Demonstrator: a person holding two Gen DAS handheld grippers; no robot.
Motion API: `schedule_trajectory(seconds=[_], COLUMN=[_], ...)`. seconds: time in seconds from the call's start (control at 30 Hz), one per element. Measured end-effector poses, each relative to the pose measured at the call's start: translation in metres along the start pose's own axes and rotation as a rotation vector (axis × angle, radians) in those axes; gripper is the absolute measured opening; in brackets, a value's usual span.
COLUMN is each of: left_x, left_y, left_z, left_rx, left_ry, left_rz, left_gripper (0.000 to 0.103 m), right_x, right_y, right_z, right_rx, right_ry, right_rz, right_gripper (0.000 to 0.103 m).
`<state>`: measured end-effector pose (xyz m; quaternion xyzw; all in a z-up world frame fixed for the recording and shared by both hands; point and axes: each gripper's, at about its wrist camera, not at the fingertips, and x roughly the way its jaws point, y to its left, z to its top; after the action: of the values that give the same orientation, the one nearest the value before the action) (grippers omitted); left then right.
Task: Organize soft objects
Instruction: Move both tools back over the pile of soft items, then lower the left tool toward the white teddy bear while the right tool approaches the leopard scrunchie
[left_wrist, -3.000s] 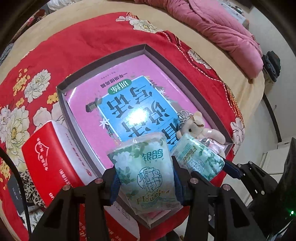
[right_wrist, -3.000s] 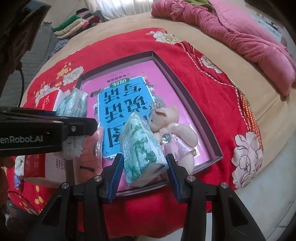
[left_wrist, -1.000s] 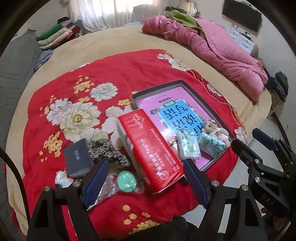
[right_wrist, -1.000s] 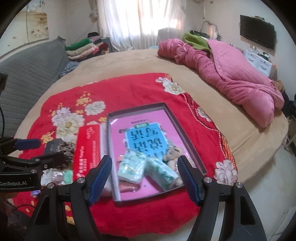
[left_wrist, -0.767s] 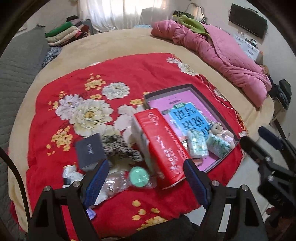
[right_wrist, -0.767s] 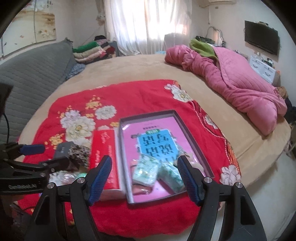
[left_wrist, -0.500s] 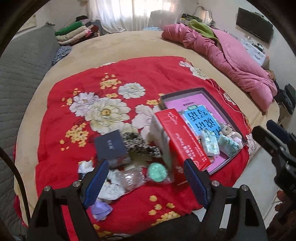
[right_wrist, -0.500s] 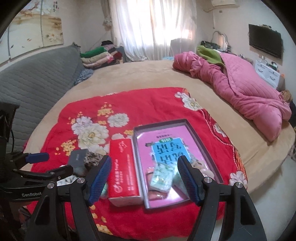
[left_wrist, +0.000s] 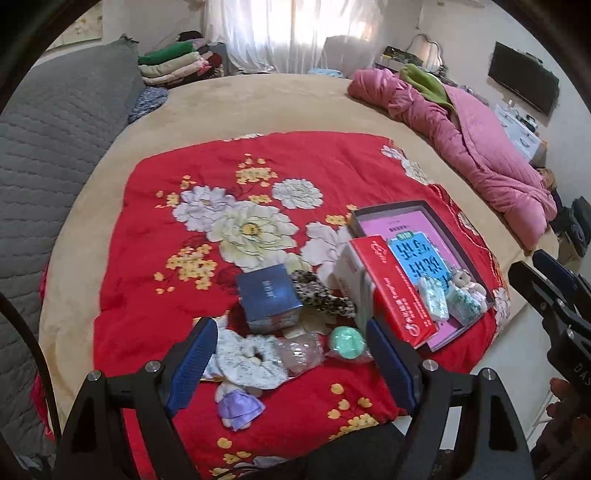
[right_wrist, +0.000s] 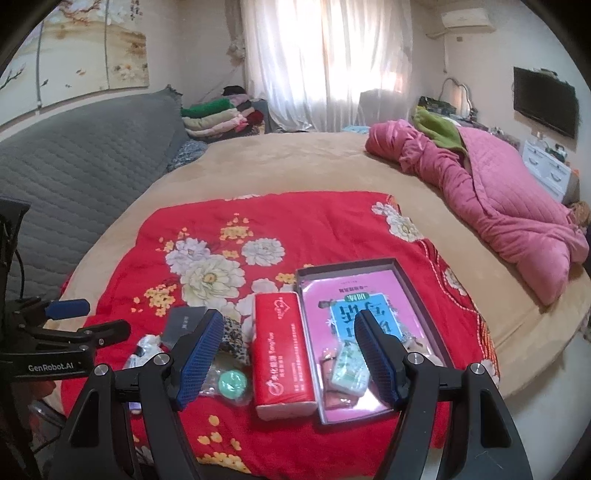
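Surveying: a round bed (right_wrist: 295, 166) with a red floral blanket (left_wrist: 177, 288) spread across the lower centre of both views.
Left gripper (left_wrist: 291, 363): jaws wide apart, nothing between the pads; it hangs above the loose items at bottom centre of its own view.
Right gripper (right_wrist: 290, 354): jaws wide apart, nothing gripped; it hangs above the box and the red pack.
Shallow box (right_wrist: 417, 295): lower right of the blanket, a pink and blue booklet (right_wrist: 351, 314) lying flat inside.
Tissue packs: two green-patterned packs (left_wrist: 434, 299) lie side by side at the box's near end, a small teddy bear (left_wrist: 467, 282) just beside them.
Red tissue pack (right_wrist: 280, 350): just left of the box, along its side.
Loose soft items: a white scrunchie (left_wrist: 247, 360), a leopard-print scrunchie (left_wrist: 321, 295), a small purple-skirted doll (left_wrist: 240, 404) and a mint-green round item (left_wrist: 345, 341) in clear wrap, clustered at lower centre of the left view.
Dark blue box (left_wrist: 267, 293): touching the leopard-print scrunchie.
Surroundings: pink quilt (right_wrist: 498, 199) at upper right, folded clothes (right_wrist: 218, 114) at upper centre, grey quilted headboard (right_wrist: 74, 147) at left.
Obstruction: the right fingers (right_wrist: 376, 358) hide part of the packs and the bear in the right view.
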<state>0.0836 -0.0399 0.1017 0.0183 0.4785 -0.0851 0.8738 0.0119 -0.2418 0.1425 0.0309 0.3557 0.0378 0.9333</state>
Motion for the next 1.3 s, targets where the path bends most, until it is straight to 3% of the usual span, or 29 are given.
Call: schedule_trajectory(seconds=[0.67,0.9,1.2,1.3], left_x=[-0.027,-0.011,0.028,0.043], left_y=[0.075,0.095,0.115,0.116], left_z=[-0.012,-0.028,-0.052,-0.061], left_rx=[-0.076,-0.115,-0.195,-0.194], left_ry=[-0.008,0.04,0.135,0.173], left_rz=[0.069,0.068,-0.031,-0.025], left_gripper=[0.082,0.082,0.082,0.082], right_x=[0.001,0.013,0.039,0.048], right_y=[0.047,0.06,0.063,0.064], right_z=[0.025,0.017,-0.002,-0.008], right_rx=[-0.082,-0.119,-0.139,-0.147], right_ry=[-0.025,0.009,0.064,0.088], right_rz=[0.069,0.087,0.088,0.087], right_gripper=[0.075,0.075,0.075,0.075])
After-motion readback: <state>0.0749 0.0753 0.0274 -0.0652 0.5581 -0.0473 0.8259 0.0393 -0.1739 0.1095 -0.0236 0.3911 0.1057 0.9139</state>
